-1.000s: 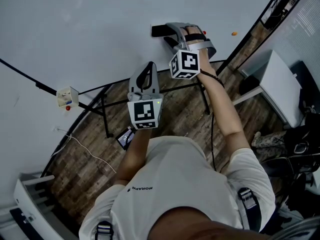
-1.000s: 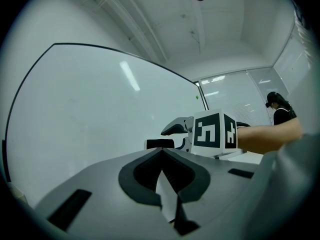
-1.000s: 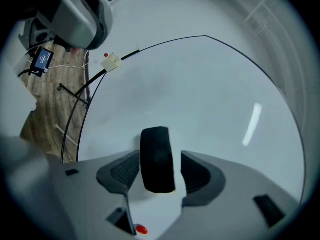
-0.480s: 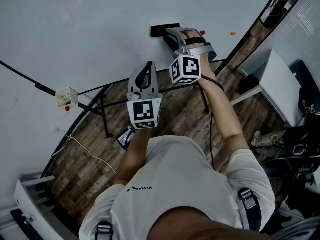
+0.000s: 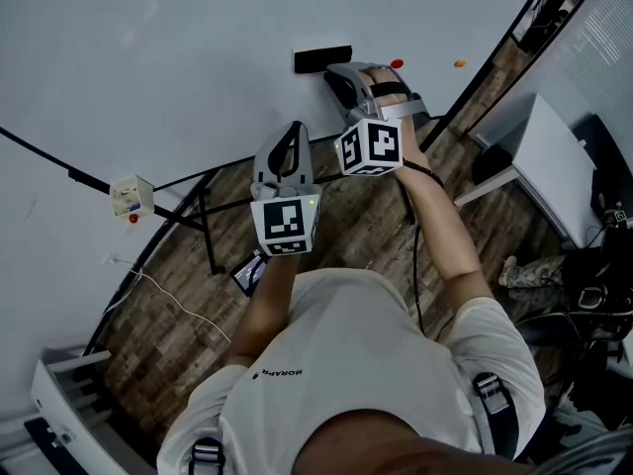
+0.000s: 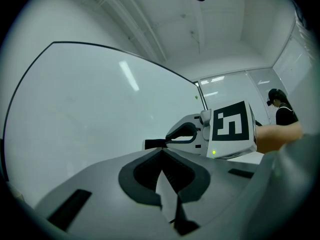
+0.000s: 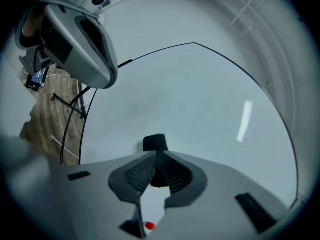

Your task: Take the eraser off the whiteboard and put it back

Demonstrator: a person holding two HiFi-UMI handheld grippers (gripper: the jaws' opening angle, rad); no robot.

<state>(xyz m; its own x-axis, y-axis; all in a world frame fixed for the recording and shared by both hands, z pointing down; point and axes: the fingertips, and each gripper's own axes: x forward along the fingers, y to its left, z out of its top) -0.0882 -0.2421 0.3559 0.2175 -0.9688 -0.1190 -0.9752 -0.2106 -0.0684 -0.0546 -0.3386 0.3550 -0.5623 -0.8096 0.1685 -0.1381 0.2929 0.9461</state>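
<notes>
Right gripper view gives me the eraser (image 7: pixel 155 143) best: a black block flat against the whiteboard (image 7: pixel 200 94), its lower part down between the jaws of my right hand-held gripper (image 7: pixel 156 154). Those jaws have just been closing, and the pads (image 7: pixel 136 175) now sit against the eraser's two sides, so I read this as a grip taken. The eraser looks still seated on the whiteboard. By my judgement the task is at its first step: the grasp is made, the lift-off is not yet done, and the return to the whiteboard is all left to do.

My left hand-held gripper (image 6: pixel 161 150) is closed on nothing, tips together, held off the whiteboard beside the right one.

Head view adds what the gripper cameras miss: both grippers at once, and a red magnet (image 5: pixel 397 64) on the whiteboard just beside the right one. Left gripper view shows the right hand-held gripper side-on, with the eraser at its tips against the whiteboard.
</notes>
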